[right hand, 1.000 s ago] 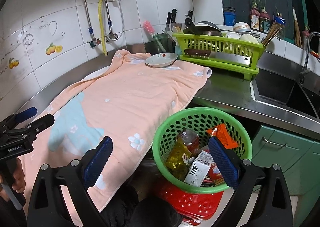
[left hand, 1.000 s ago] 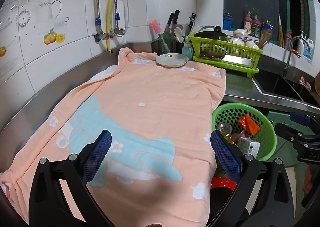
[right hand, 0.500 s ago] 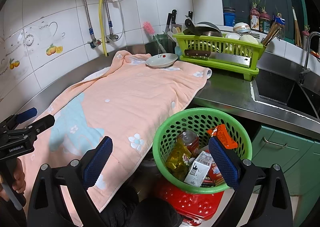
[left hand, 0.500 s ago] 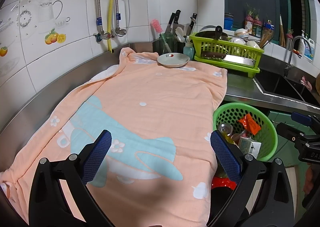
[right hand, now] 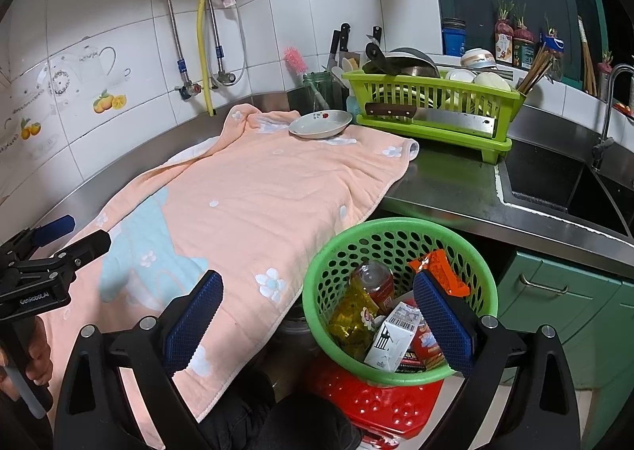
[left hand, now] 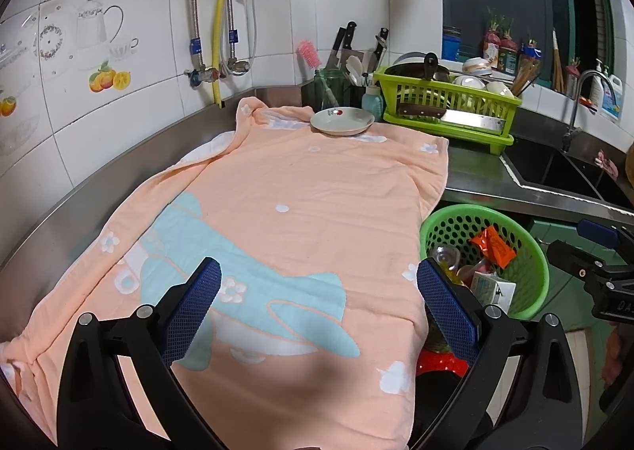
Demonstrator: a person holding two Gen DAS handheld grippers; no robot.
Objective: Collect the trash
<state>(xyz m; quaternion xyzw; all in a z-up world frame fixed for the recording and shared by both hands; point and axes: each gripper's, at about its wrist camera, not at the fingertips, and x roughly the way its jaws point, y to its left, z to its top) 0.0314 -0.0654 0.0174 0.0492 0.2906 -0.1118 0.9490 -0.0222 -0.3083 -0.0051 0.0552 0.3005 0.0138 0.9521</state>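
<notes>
A round green basket (right hand: 396, 240) stands on a red stool (right hand: 376, 402) beside the counter. It holds trash: an orange wrapper (right hand: 440, 271), a plastic bottle (right hand: 374, 279), a yellow wrapper (right hand: 350, 315) and a white carton (right hand: 396, 335). The basket also shows in the left wrist view (left hand: 527, 252). My right gripper (right hand: 317, 315) is open and empty, low over the basket's near-left rim. My left gripper (left hand: 321, 307) is open and empty above the peach towel (left hand: 297, 204). No loose trash shows on the towel.
A small plate (left hand: 342, 121) sits at the towel's far end. A green dish rack (left hand: 447, 105) with a cleaver, a knife holder (left hand: 340, 85), and a sink (right hand: 554, 180) line the back and right. Green cabinets (right hand: 574, 311) stand below the counter.
Both grippers stay open and nearly still. The views have only shifted slightly; nothing was picked up or dropped.
</notes>
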